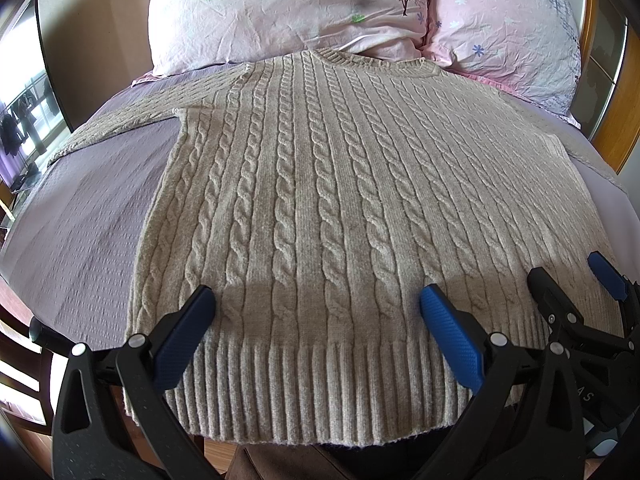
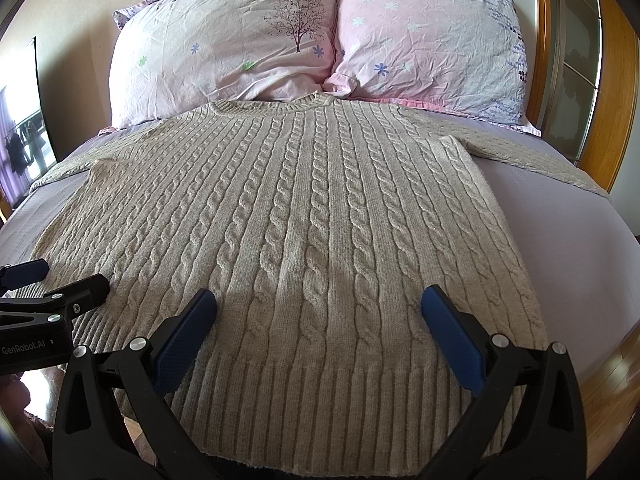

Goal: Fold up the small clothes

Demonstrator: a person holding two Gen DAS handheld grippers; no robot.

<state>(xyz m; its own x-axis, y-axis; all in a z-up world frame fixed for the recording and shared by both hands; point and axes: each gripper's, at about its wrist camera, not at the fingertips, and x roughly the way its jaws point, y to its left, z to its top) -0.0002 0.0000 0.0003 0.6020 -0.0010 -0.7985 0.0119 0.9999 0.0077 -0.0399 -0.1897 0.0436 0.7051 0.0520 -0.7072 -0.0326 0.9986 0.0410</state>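
A beige cable-knit sweater point(image 1: 320, 184) lies flat on the bed, collar toward the pillows, ribbed hem nearest me. It also shows in the right wrist view point(image 2: 304, 216), both sleeves spread outward. My left gripper point(image 1: 316, 300) is open and empty, hovering just above the hem's left part. My right gripper point(image 2: 320, 304) is open and empty above the hem's right part. The right gripper also shows in the left wrist view point(image 1: 568, 276), and the left gripper in the right wrist view point(image 2: 64, 276), side by side.
Two pink floral pillows point(image 2: 224, 48) point(image 2: 432, 36) lean at the head of the bed. The lilac bedsheet point(image 2: 560, 232) surrounds the sweater. A wooden headboard point(image 2: 616, 92) stands at right; a dark framed screen point(image 1: 28, 92) is at left. Wooden floor point(image 2: 612, 380) lies beyond the bed edge.
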